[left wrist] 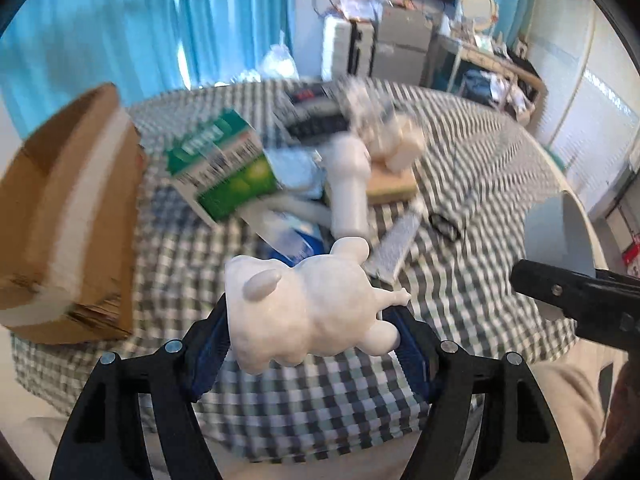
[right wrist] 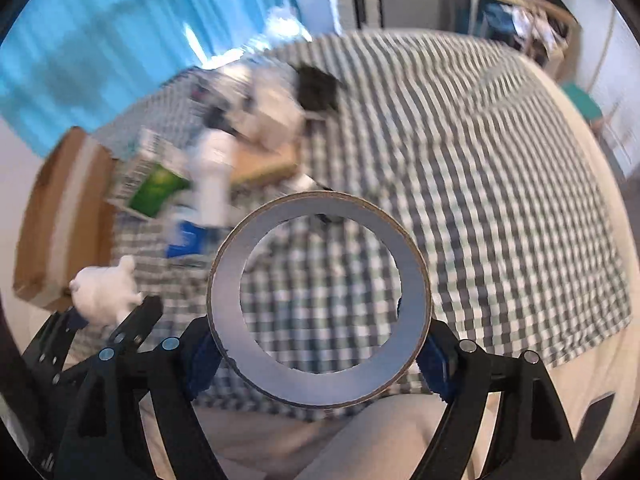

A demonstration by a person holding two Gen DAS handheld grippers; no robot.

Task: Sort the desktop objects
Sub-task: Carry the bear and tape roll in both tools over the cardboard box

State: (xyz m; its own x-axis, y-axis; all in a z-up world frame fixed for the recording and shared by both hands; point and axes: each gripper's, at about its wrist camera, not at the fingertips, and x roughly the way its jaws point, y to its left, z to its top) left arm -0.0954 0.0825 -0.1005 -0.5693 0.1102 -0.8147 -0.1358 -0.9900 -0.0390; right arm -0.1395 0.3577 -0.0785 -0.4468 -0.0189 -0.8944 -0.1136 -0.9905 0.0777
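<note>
My left gripper is shut on a white toy animal; its blue pads press on the toy's two sides, above the checked tablecloth. My right gripper is shut on a grey-white tape roll, which faces the camera as a ring, with the cloth showing through its hole. The right wrist view shows the left gripper with the toy at the lower left. In the left wrist view one finger of the right gripper and the tape roll enter from the right.
A cardboard box stands at the left. Behind the toy lies a blurred heap: a green-white carton, a white bottle, a blue-white packet, a dark remote-like thing and a wooden block. A person's beige-clad leg is below.
</note>
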